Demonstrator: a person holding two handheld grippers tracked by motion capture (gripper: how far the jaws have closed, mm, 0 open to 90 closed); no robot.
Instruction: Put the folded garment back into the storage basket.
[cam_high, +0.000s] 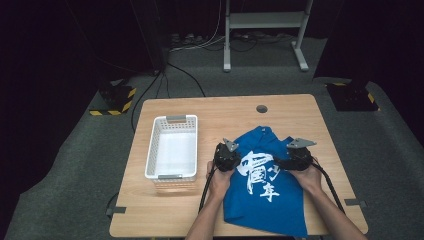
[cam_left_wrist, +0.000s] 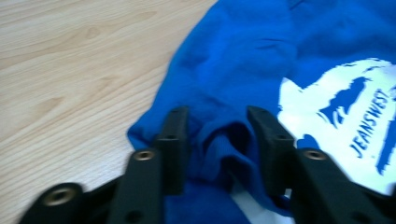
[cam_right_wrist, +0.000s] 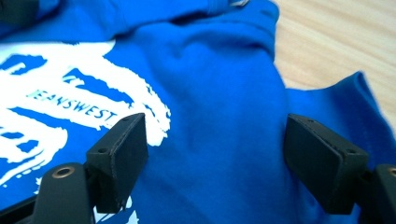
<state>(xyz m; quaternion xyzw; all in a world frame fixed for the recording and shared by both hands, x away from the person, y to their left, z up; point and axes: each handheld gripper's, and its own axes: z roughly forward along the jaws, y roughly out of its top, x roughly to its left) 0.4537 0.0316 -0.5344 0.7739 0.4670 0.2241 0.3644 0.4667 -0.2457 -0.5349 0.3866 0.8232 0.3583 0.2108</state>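
Observation:
A blue T-shirt (cam_high: 265, 200) with white printed lettering lies crumpled on the right half of the wooden table (cam_high: 220, 112). My left gripper (cam_high: 227, 156) is down at the shirt's left edge. In the left gripper view its jaws (cam_left_wrist: 217, 126) stand a little apart, with a raised fold of the blue cloth (cam_left_wrist: 224, 144) between them, and the pads do not clearly press on it. My right gripper (cam_high: 296, 156) is at the shirt's right side. Its jaws (cam_right_wrist: 215, 140) are spread wide over smooth blue fabric (cam_right_wrist: 219, 70) beside the white print, gripping nothing.
A white slatted plastic basket (cam_high: 172, 120) stands on the table's left half, close to my left hand. Bare wood shows left of the shirt (cam_left_wrist: 70, 70) and beyond its right shoulder (cam_right_wrist: 336, 37). A round cable hole (cam_high: 261, 108) sits near the far edge.

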